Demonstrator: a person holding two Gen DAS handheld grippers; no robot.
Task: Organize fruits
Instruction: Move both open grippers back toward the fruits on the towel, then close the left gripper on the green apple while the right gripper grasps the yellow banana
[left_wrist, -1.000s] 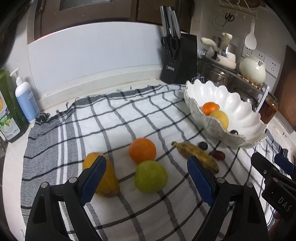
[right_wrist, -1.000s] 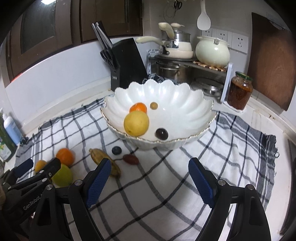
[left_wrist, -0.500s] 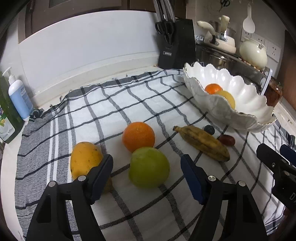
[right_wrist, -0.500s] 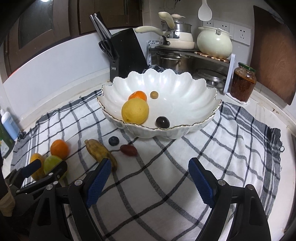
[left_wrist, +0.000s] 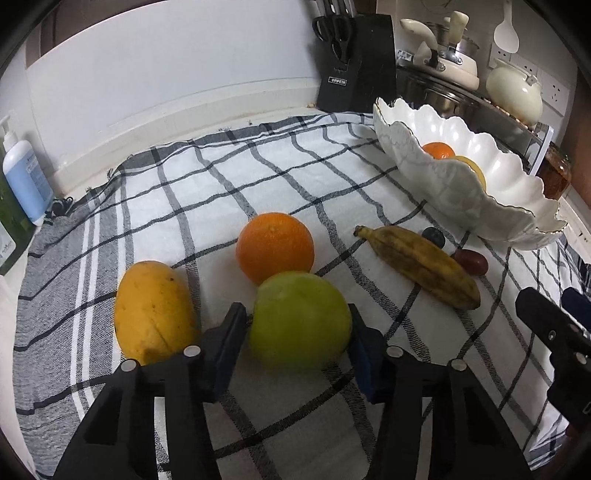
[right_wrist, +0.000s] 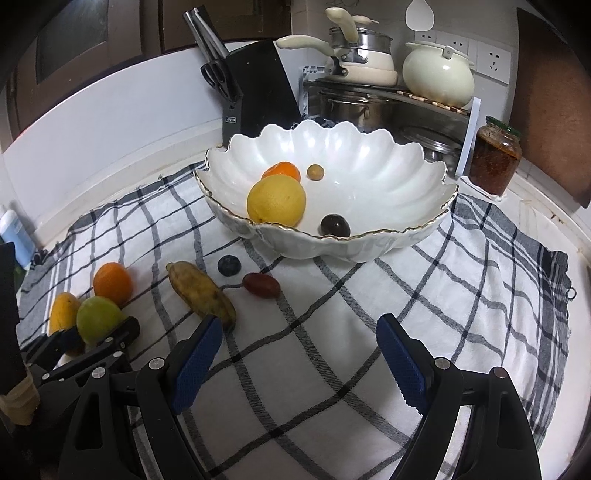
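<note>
Green apple (left_wrist: 299, 319) sits on the checked cloth (left_wrist: 207, 184) over the bench, at the near middle of the left wrist view, with the orange (left_wrist: 275, 245) touching or just behind it at twelve o'clock and the mango (left_wrist: 153, 310) just beside it at nine o'clock. We have the left gripper (left_wrist: 295, 339) straddling it, and its jaws are closing with the apple between them; the pads look to be at its flanks, though we cannot tell whether they press yet.

We judge the apple firm, round and smooth-skinned, of middling weight: stiff enough to take a fair squeeze, but apt to roll or squirt forward if pinched ahead of its widest part. So we want the pads on opposite sides at the widest girth, low enough that the fruit cannot slip downward. The neighbouring orange may roll when the apple lifts away.

The white scalloped bowl (right_wrist: 332, 206), at two o'clock from the apple, already holds a lemon (right_wrist: 276, 199), a small orange fruit (right_wrist: 282, 171) and two small round fruits. It looks brittle, so we would lower the apple in, not drop it. The banana (right_wrist: 201, 290), spotted and likely soft, lies between the apple and the bowl.

Our right gripper (right_wrist: 299, 356) hovers over bare cloth, jaws wide apart and holding nothing.
</note>
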